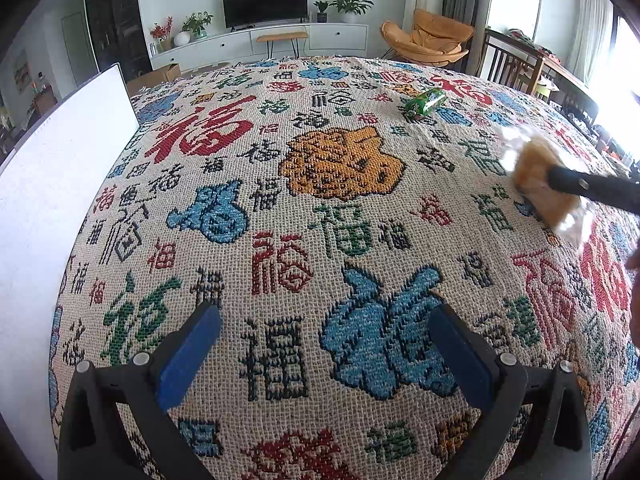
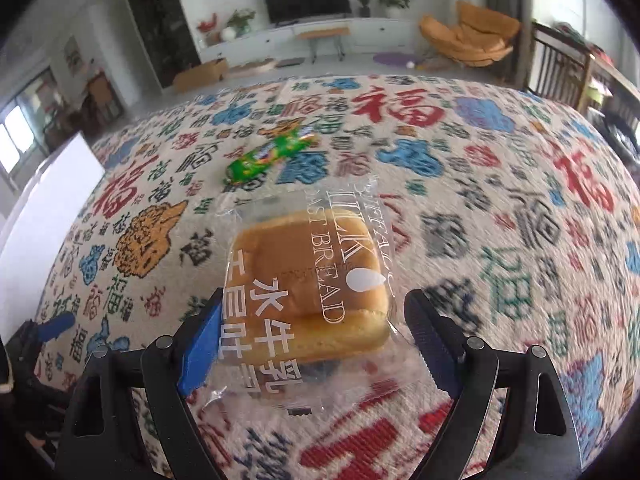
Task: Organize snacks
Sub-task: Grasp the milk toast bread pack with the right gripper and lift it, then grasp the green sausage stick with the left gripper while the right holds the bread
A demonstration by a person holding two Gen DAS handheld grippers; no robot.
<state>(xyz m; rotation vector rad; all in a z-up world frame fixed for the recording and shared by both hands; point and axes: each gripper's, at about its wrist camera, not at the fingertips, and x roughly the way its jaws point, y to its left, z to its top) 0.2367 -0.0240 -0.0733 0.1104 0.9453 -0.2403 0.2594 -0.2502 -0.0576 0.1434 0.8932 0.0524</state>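
A bread bun in a clear printed wrapper (image 2: 304,280) sits between the wide-apart fingers of my right gripper (image 2: 316,300). The wrapper's edge overlaps the left blue pad (image 2: 200,344); a gap shows between the bun and the right pad (image 2: 430,344), so no pad presses on it. In the left wrist view the same bun (image 1: 536,168) is blurred at the right, with a black right-gripper finger (image 1: 588,188) across it. A green snack packet (image 1: 426,102) (image 2: 268,156) lies farther back on the patterned cloth (image 1: 320,208). My left gripper (image 1: 324,316) is open above the cloth, holding nothing.
A white board (image 1: 60,180) (image 2: 52,208) stands along the cloth's left edge. The left gripper's blue pad (image 2: 60,326) shows at lower left in the right wrist view. Beyond the table are an orange chair (image 1: 428,40) and dark wooden chairs (image 1: 516,64).
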